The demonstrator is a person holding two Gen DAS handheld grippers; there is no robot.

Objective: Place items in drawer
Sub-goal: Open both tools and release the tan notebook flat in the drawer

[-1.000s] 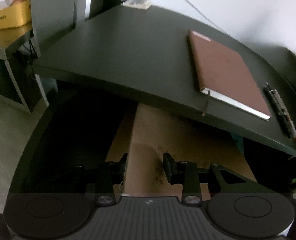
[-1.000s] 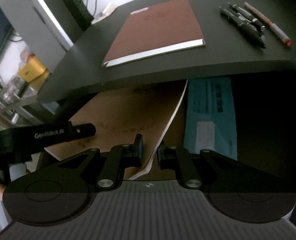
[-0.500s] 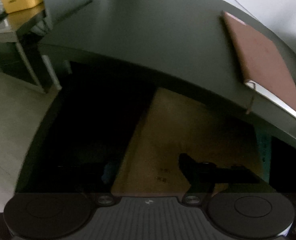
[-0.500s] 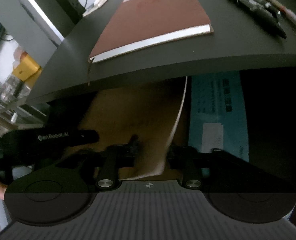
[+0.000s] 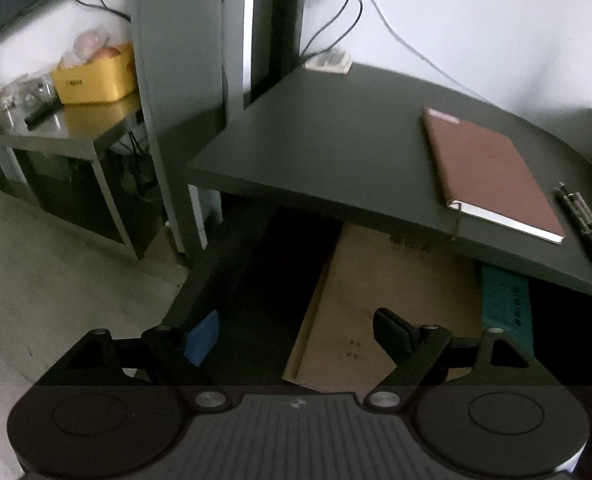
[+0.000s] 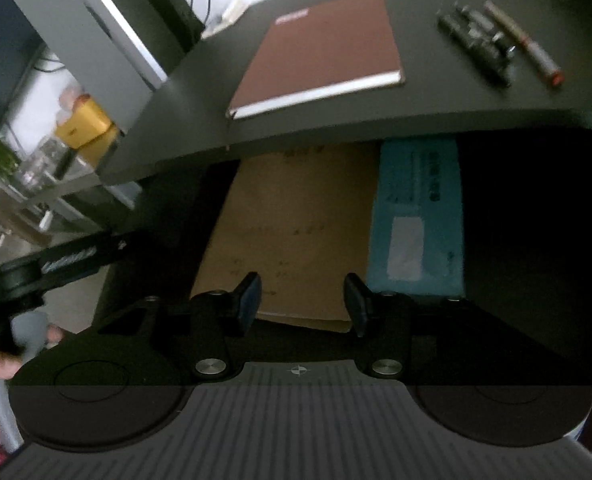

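Both grippers are spread open w/ nothing between the fingers: left gripper (image 5: 296,334) hangs over the drawer (image 5: 251,280) w/ its fingers wide apart, right gripper (image 6: 302,304) sits just above the near edge of the kraft envelope (image 6: 296,224). That envelope lies flat in the open drawer, far end tucked under the desk (image 6: 199,92) edge, w/ a teal folder (image 6: 420,216) just beside it on the right; can't tell if they overlap. Still up on the desk: brown notebook (image 6: 320,52) near the front edge, and pens (image 6: 496,44) well to its right. Risks from here, as I judge it: notebook's ribbon dangles over the desk edge, so a low approach could snag it; pens lie bunched & touching, so a pinch on one likely rolls or scatters the rest; drawer is dark & shallow under the top, so a tall carry could clip the desk lip going in.
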